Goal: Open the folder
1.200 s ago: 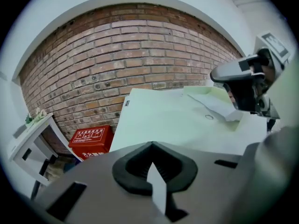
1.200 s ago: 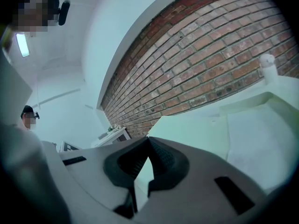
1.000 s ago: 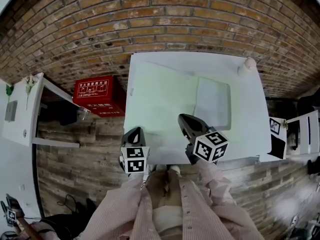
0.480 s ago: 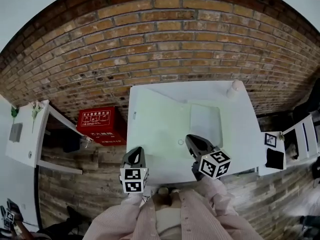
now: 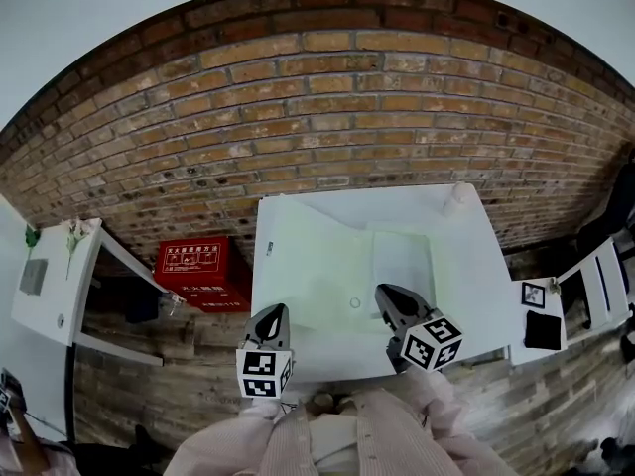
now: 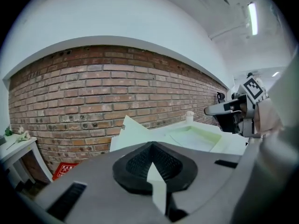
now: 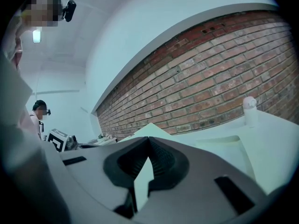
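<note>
- We meet the brick wall (image 5: pixel 327 97) right behind the table (image 5: pixel 478 271).
- The folder (image 5: pixel 317 256) covers its left and middle.
- A white bottle (image 5: pixel 458 198) guards the far right corner; our right strip lies bare.

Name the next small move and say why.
Probably lift the near edge a little higher and toward the brick wall: left gripper and right gripper are both shut on the folder, its near edge tilted up off the table, not yet folded back.
</note>
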